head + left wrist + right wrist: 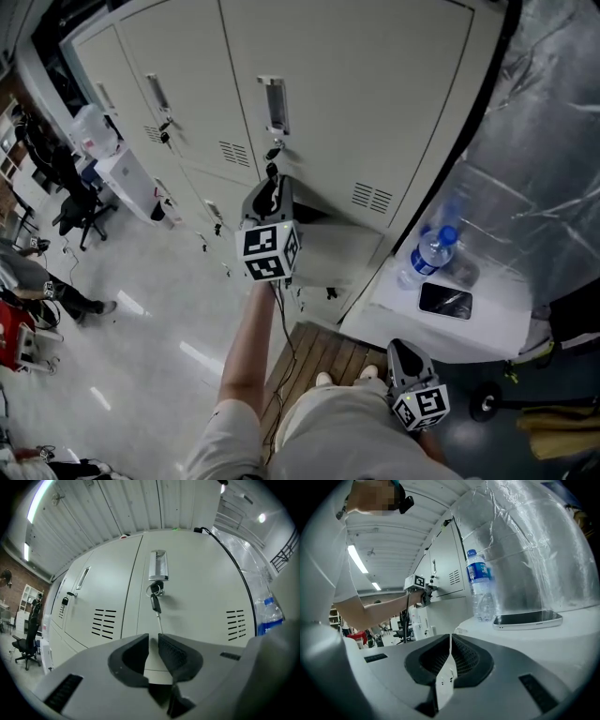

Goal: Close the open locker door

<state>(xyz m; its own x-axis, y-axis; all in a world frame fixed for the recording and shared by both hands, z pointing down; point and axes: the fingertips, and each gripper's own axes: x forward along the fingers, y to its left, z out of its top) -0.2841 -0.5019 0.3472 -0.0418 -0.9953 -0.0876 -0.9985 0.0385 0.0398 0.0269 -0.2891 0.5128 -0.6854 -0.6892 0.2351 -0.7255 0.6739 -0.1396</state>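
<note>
The left gripper (270, 192) is raised to the lockers, its jaws a narrow gap apart with nothing between them, pointing just under the key (155, 603). The open locker door (333, 255) juts out just below it; contact is unclear. The right gripper (403, 352) hangs low, closed on a thin white strip (449, 667).

Pale grey lower locker door (337, 255), ajar

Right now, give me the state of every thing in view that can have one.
lower locker door, open, swung outward
upper locker door, shut, key in lock
left gripper, jaws slightly apart
right gripper, shut on white strip
bottle, upright, capped
phone, flat, screen dark
</note>
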